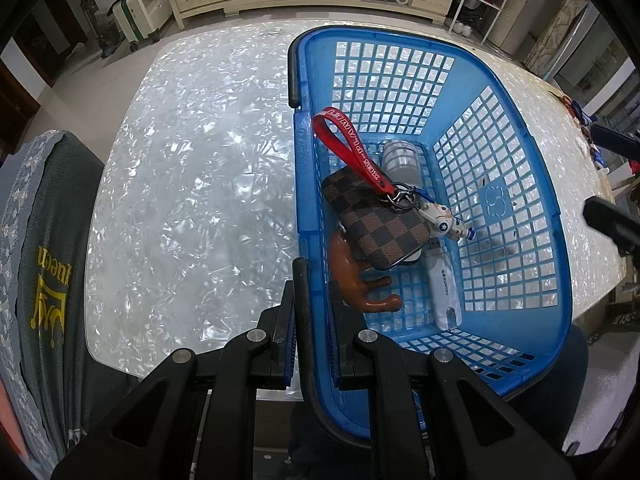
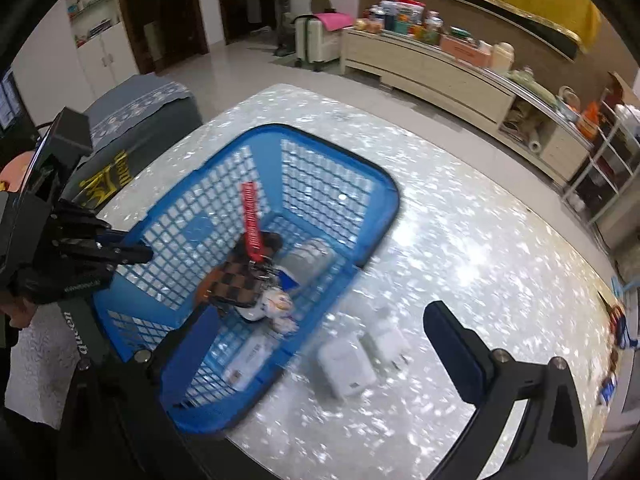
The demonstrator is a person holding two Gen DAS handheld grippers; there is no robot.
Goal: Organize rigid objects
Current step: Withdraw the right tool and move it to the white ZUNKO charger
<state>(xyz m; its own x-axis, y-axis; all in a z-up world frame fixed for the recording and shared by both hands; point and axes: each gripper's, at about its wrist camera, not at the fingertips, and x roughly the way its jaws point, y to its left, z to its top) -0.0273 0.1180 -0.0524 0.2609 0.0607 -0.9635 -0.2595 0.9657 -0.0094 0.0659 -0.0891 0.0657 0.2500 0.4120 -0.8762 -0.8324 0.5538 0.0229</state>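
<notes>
A blue plastic basket (image 1: pixel 520 184) stands on the pearly white table. My left gripper (image 1: pixel 310 308) is shut on the basket's near left rim and black handle. Inside lie a brown checkered pouch (image 1: pixel 372 220) with a red strap (image 1: pixel 352 148), an astronaut charm (image 1: pixel 442 216), a brown toy (image 1: pixel 360 280), a white stick (image 1: pixel 442 296) and a clear bottle (image 1: pixel 400 160). My right gripper (image 2: pixel 320 344) is open and empty, above two white chargers (image 2: pixel 360 356) on the table beside the basket (image 2: pixel 240 148). The pouch (image 2: pixel 236 280) shows there too.
A chair with a grey cover (image 1: pixel 36 240) stands at the table's left edge. Small items (image 2: pixel 616 328) lie at the table's far right edge. A long cream cabinet (image 2: pixel 440 68) and a suitcase (image 1: pixel 140 12) stand beyond the table.
</notes>
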